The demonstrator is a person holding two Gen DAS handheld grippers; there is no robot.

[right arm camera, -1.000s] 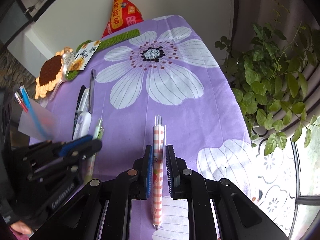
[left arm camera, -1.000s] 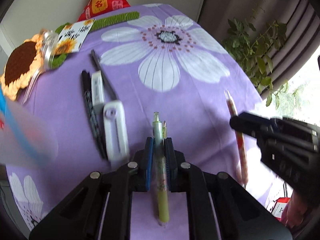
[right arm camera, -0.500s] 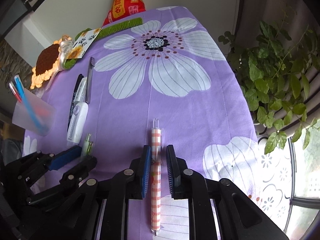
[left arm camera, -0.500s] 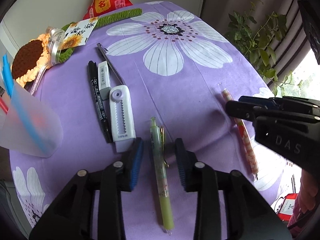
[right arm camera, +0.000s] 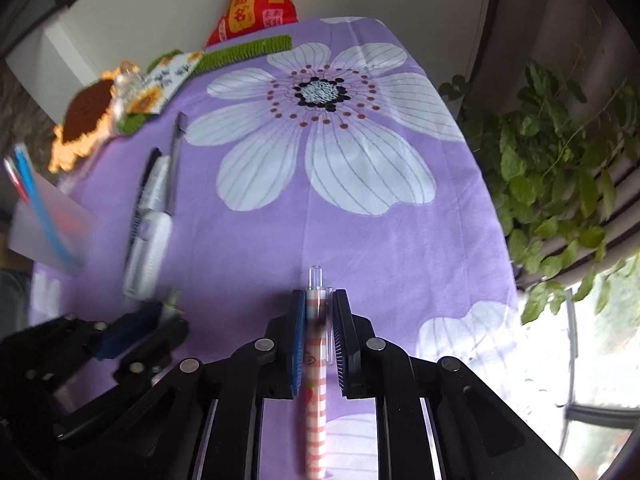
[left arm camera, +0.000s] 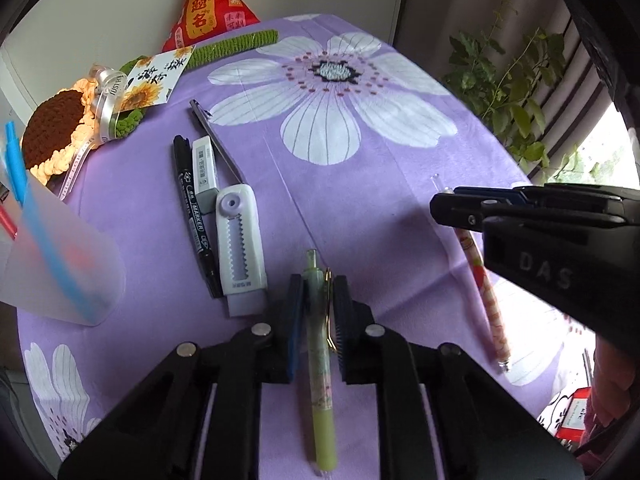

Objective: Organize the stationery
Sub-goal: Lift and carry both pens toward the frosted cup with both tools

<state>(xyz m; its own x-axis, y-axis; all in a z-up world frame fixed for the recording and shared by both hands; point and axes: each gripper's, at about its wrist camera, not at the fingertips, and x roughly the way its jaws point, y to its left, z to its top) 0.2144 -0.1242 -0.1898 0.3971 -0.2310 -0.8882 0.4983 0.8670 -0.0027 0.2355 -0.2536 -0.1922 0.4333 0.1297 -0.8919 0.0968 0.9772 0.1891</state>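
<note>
**A:** Two pens, one per gripper. Your left gripper (left arm camera: 316,308) has its jaws closing around the green pen (left arm camera: 318,356), which lies between them along the fingers on the purple cloth of the desk (left arm camera: 360,208). Your right gripper (right arm camera: 319,332) is closing likewise on the pink checked pen (right arm camera: 316,364), whose clear cap end sticks out just past the fingertips.

**B:** So I can lift now?

**A:** Wait, I'd say, until both sets of pads press firmly on the barrels. Each pen sits near the middle of its pads, which is good; a grip far toward one end would likely let it swing.

**B:** Where should they go?

**A:** Probably the frosted cup (left arm camera: 56,264) at the left edge, which already holds a blue pen (left arm camera: 36,216) and a red one. You're nearer with the left, so take the green pen there first and keep the right clear of it.

**B:** Anything in the way?

**A:** A black marker (left arm camera: 196,220), an eraser (left arm camera: 205,172) and a white correction tape (left arm camera: 240,248) lie between your left gripper and the cup. Lift well above them before crossing, then tilt the pen upright over the cup's mouth.
</note>
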